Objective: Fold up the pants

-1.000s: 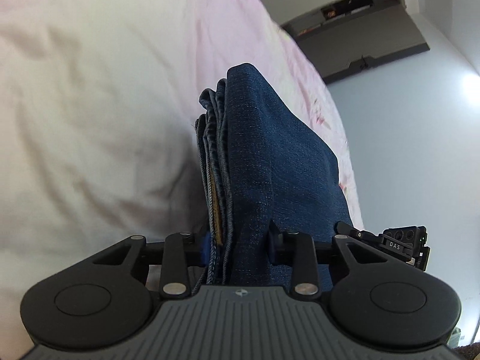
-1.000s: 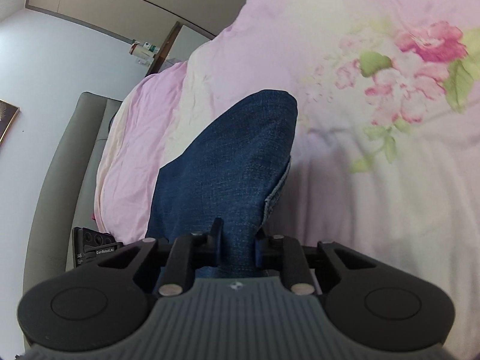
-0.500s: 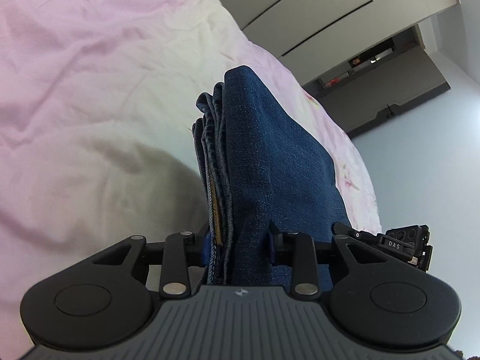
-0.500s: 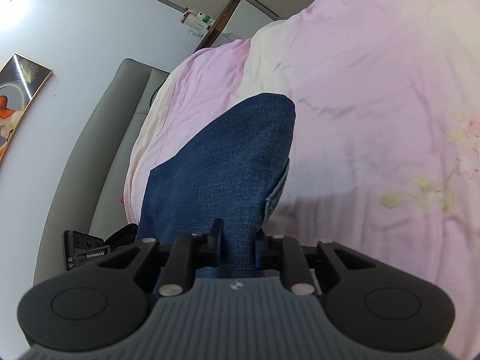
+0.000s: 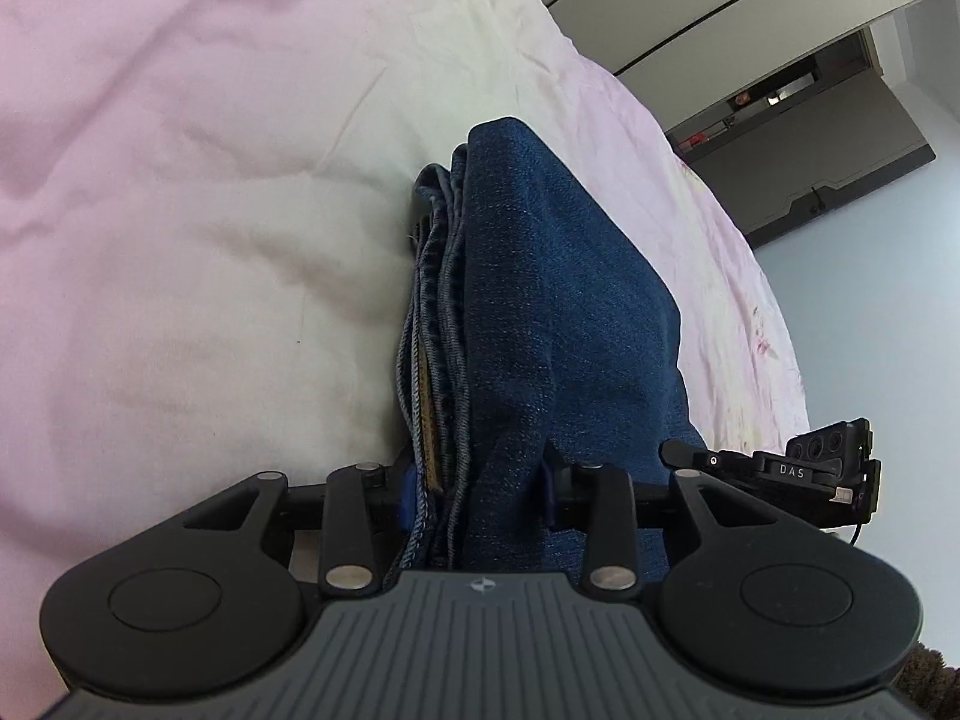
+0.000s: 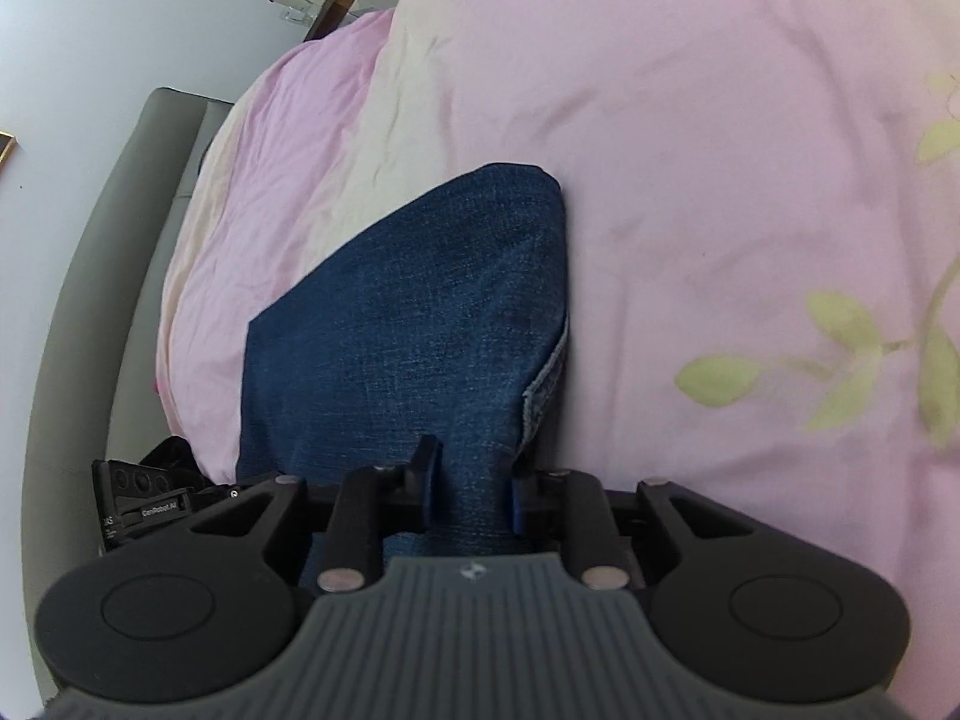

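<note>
Dark blue folded denim pants (image 5: pixel 552 312) hang forward from my left gripper (image 5: pixel 477 480), which is shut on a thick stack of layers with stitched hems showing at the left. My right gripper (image 6: pixel 468 480) is shut on another edge of the same pants (image 6: pixel 420 312). The cloth spans between both grippers above the bed. The other gripper shows at the lower right of the left wrist view (image 5: pixel 804 468) and at the lower left of the right wrist view (image 6: pixel 144 498).
A pink and cream bedspread (image 5: pixel 210 180) with a flower print (image 6: pixel 840 348) lies under the pants. A grey headboard (image 6: pixel 102 276) runs along the left. A wardrobe and dark doorway (image 5: pixel 810 108) stand beyond the bed.
Both grippers have swung with the pants across the bed. The pink flower has left the right wrist view and more plain bedspread shows. The grip on the pants is unchanged.
</note>
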Action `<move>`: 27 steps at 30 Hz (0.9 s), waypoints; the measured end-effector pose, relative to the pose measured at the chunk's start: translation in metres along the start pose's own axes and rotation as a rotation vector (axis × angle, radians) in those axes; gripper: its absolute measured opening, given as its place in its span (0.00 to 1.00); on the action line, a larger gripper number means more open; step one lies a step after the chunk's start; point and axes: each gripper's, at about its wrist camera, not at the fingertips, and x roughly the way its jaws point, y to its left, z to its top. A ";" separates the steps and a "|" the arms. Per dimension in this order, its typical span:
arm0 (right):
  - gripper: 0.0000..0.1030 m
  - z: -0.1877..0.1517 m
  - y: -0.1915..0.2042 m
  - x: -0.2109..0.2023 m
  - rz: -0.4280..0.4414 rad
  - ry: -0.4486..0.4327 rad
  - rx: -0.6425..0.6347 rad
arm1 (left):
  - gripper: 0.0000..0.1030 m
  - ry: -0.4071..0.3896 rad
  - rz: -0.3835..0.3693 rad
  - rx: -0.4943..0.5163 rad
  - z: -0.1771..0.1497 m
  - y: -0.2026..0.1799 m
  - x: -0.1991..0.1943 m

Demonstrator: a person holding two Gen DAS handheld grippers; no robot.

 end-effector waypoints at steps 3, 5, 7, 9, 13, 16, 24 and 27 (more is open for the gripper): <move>0.18 0.002 0.003 0.008 -0.028 0.001 0.009 | 0.45 -0.003 0.009 -0.027 0.000 0.002 -0.001; 0.26 0.002 0.009 0.008 -0.058 -0.003 0.005 | 0.57 -0.014 0.055 -0.020 -0.001 -0.005 -0.004; 0.35 0.001 0.018 0.000 -0.104 -0.010 -0.019 | 0.58 -0.027 0.107 0.016 -0.003 -0.017 -0.014; 0.40 0.002 0.030 -0.008 -0.164 -0.015 -0.050 | 0.59 -0.031 0.163 0.057 -0.007 -0.029 -0.028; 0.45 -0.006 0.055 -0.046 -0.246 -0.068 -0.125 | 0.59 -0.092 0.219 0.142 -0.017 -0.064 -0.071; 0.48 -0.015 0.091 -0.079 -0.273 -0.129 -0.208 | 0.58 -0.177 0.281 0.237 -0.030 -0.105 -0.108; 0.70 -0.086 0.210 -0.171 -0.403 -0.353 -0.532 | 0.54 -0.445 0.400 0.524 -0.103 -0.233 -0.196; 0.79 -0.125 0.239 -0.203 -0.431 -0.453 -0.619 | 0.55 -0.546 0.481 0.590 -0.138 -0.269 -0.213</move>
